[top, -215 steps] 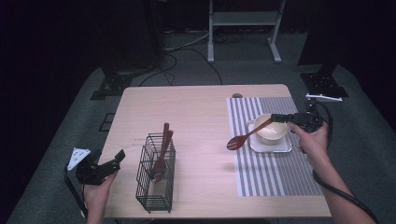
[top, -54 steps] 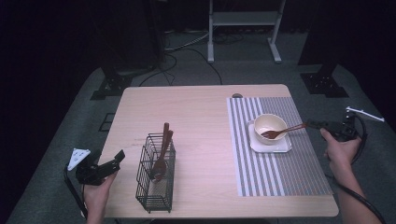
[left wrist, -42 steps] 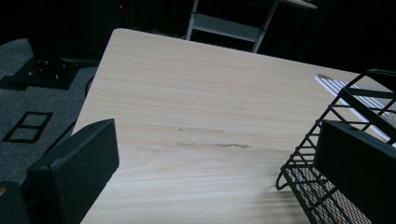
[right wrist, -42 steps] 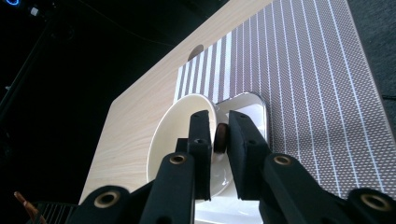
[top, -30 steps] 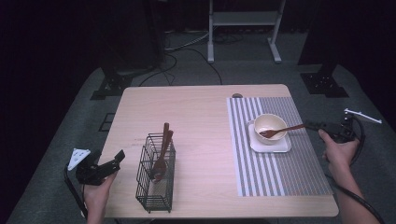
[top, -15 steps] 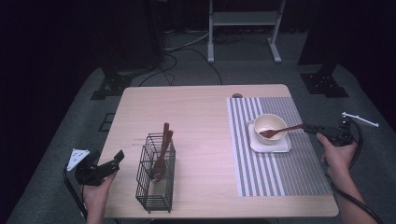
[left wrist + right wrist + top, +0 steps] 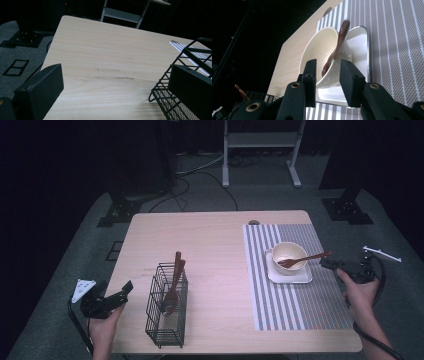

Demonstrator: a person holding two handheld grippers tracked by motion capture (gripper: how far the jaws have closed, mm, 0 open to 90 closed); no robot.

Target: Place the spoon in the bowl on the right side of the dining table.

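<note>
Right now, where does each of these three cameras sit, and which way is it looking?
High view: above the person's side, looking forward and down on the table; both hands and forearms show.
Left gripper view: rides the left gripper, facing bare tabletop and the wire basket; open jaws show.
Right gripper view: rides the right gripper, facing the bowl; the high view shows that bowl too.

Table [image 7: 220, 235]: pale wood, matt, faint grain, a few scuffs. Mat [image 7: 300, 310]: woven cloth, grey-and-white stripes. Bowl [image 7: 285, 251] and plate [image 7: 300, 277]: cream, glossy, ceramic by the look. Fork [image 7: 305, 259]: dark polished wood. Basket [image 7: 165, 325]: black wire mesh. Floor [image 7: 50, 270]: grey carpet, rough.
</note>
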